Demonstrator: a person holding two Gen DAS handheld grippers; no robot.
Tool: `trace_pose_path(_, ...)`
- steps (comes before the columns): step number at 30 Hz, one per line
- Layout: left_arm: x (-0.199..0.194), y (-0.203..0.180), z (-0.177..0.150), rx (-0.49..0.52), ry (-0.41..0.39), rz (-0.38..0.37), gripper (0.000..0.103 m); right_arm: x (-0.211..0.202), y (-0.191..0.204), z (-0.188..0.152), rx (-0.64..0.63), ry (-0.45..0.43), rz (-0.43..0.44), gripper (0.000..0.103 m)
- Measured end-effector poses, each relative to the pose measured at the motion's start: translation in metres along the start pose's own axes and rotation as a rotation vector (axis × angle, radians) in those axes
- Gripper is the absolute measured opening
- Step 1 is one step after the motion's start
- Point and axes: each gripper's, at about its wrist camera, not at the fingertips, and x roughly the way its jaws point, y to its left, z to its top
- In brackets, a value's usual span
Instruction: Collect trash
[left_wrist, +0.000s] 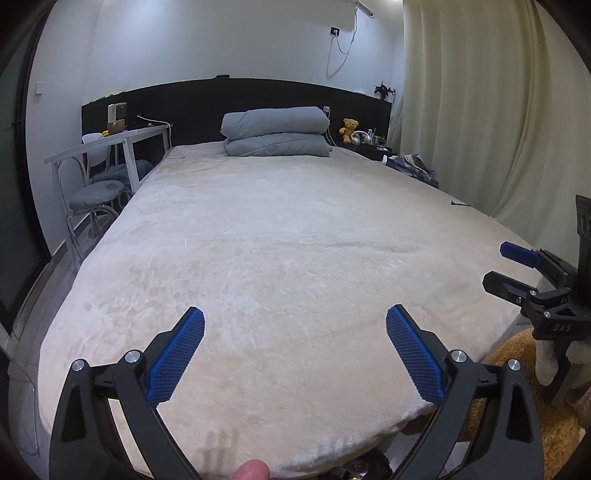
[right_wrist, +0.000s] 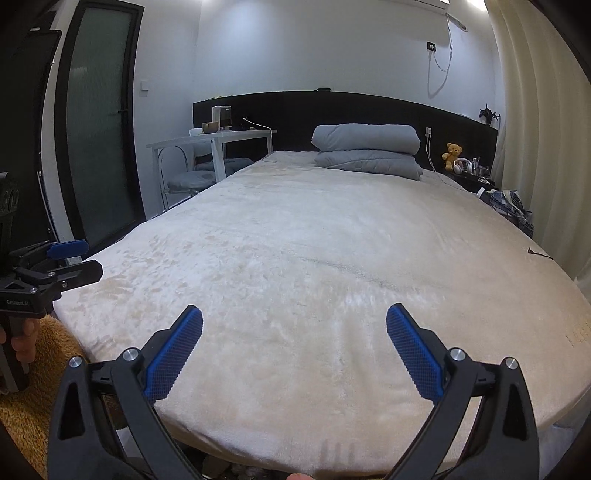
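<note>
Two grippers hang over the foot of a wide bed, both pointed toward the headboard at twelve o'clock. The left gripper has its blue pads spread wide with only the cream blanket showing between them; it grips nothing. The right gripper is likewise released, pads far apart and bare. Each shows in the other's view: the right gripper at three o'clock, the left gripper at nine o'clock, with a hand on its handle. One small dark scrap lies on the blanket at the right-hand edge, about two o'clock, well apart from both grippers; I cannot tell what it is. A folded grey duvet rests at twelve o'clock against the headboard. A teddy bear sits at one o'clock, just beside it.
</note>
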Motion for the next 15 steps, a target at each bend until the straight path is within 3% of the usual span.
trace_pose_path(8,0.015,0.009,-0.002,-0.053,0.012,-0.076,0.097,0.017,-0.004,0.0,0.043,0.02,0.054,0.099)
trace_pose_path(15,0.013,-0.004,-0.005,0.002,-0.009,-0.088,0.097,0.024,0.004,-0.002,0.019,0.037,0.066,0.099)
